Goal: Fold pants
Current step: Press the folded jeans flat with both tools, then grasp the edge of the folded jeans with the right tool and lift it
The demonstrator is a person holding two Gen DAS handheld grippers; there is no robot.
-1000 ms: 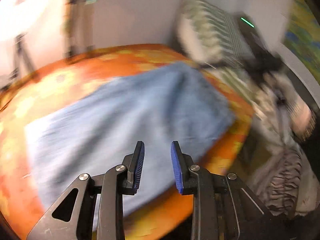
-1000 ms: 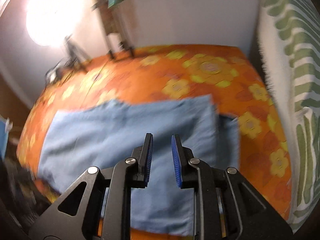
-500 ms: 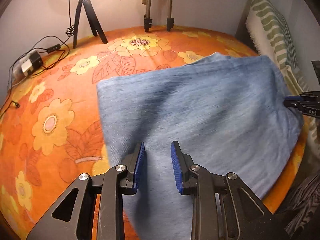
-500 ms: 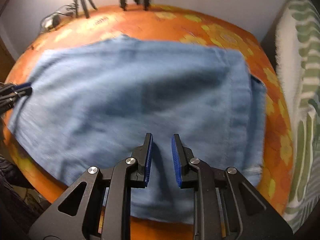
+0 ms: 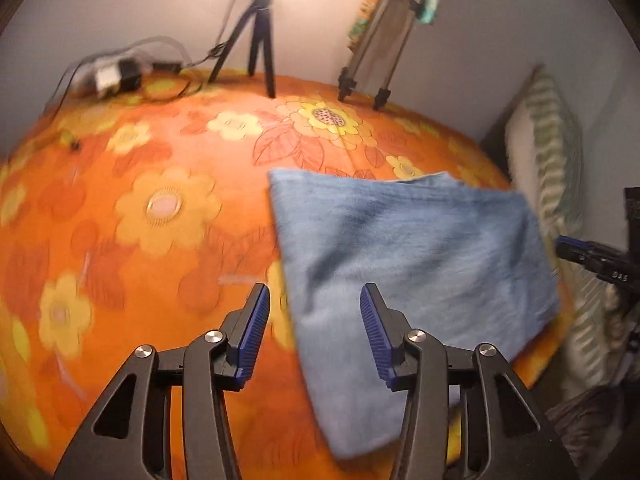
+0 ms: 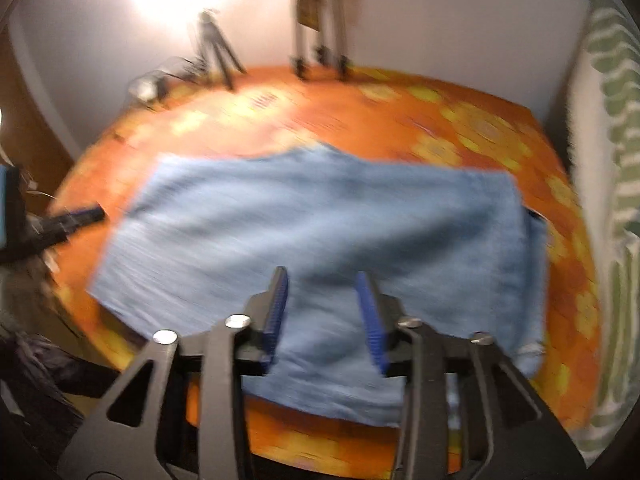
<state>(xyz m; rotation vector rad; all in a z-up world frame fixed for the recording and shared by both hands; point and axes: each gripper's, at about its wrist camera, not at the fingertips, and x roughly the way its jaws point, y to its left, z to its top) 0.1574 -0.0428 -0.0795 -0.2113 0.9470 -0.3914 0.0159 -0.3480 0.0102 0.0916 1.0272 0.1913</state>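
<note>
The light blue denim pants (image 5: 408,256) lie folded into a flat rectangle on the orange flower-print bedspread (image 5: 140,208), close to the green-and-white striped pillow (image 5: 556,152) at that end of the bed. The left gripper (image 5: 312,324) hangs over the pants' edge with its blue-padded fingers (image 5: 252,328) spread apart and nothing between them. The right gripper (image 6: 322,312) is also spread wide and empty over the pants (image 6: 320,232), with the black tripod (image 5: 256,48) and silver tripod (image 5: 376,48) on the far side of the pants by the wall.
</note>
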